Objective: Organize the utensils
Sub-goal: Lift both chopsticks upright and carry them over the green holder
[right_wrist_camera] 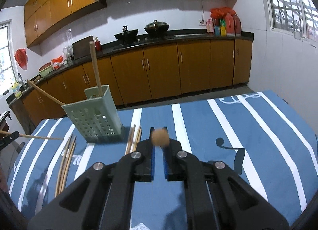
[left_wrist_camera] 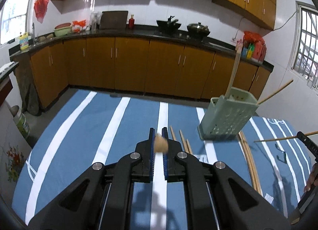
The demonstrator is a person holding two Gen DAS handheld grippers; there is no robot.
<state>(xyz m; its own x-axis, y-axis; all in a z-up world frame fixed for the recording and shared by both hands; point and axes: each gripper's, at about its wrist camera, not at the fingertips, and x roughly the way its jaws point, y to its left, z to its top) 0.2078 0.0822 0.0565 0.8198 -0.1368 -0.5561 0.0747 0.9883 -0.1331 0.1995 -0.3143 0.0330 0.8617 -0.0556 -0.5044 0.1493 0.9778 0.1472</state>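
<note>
A green perforated utensil holder (left_wrist_camera: pixel 228 118) (right_wrist_camera: pixel 95 116) stands on the blue striped tablecloth with two chopsticks leaning in it. My left gripper (left_wrist_camera: pixel 159 133) is shut on a chopstick (left_wrist_camera: pixel 161 144), seen end-on as a blurred tan tip; its length shows in the right wrist view (right_wrist_camera: pixel 39 137). My right gripper (right_wrist_camera: pixel 159 130) is shut on another chopstick (right_wrist_camera: pixel 160 138), also seen end-on; its length shows at the right edge of the left wrist view (left_wrist_camera: pixel 278 139). Loose chopsticks lie on the cloth on both sides of the holder (left_wrist_camera: pixel 182 140) (left_wrist_camera: pixel 250 160) (right_wrist_camera: pixel 65 162) (right_wrist_camera: pixel 134 138).
The table (left_wrist_camera: pixel 79 130) is covered by the blue cloth with white stripes. Behind it run wooden kitchen cabinets (left_wrist_camera: pixel 129 60) with a dark counter, two woks (left_wrist_camera: pixel 169 24) and bottles (right_wrist_camera: pixel 226 23). Windows are at both sides.
</note>
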